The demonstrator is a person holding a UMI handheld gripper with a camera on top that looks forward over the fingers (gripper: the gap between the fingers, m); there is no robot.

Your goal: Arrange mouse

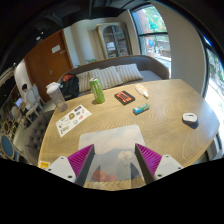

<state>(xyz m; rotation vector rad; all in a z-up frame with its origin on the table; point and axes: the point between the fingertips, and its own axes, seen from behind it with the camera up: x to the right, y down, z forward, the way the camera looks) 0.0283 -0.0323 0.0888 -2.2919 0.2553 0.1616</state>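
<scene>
Purple-padded fingers [112,160] stand apart, holding nothing, above a pale mat [112,135] on the round wooden worktop [165,105]. Mouse [189,118] sits well off to the right near the rim; a clumsy approach could knock it off the edge.

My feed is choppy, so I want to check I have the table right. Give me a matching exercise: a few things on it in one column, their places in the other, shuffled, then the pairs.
Things:
1. mouse
2. green bottle
3. paper sheet
4. gripper

Places:
A. near the table's far edge, towards the sofa
B. open, over the near table edge, with a clear box under its fingers
C. alone at the table's right end
D. flat on the table, left of the fingers

Pairs: 1-C, 2-A, 3-D, 4-B
</scene>
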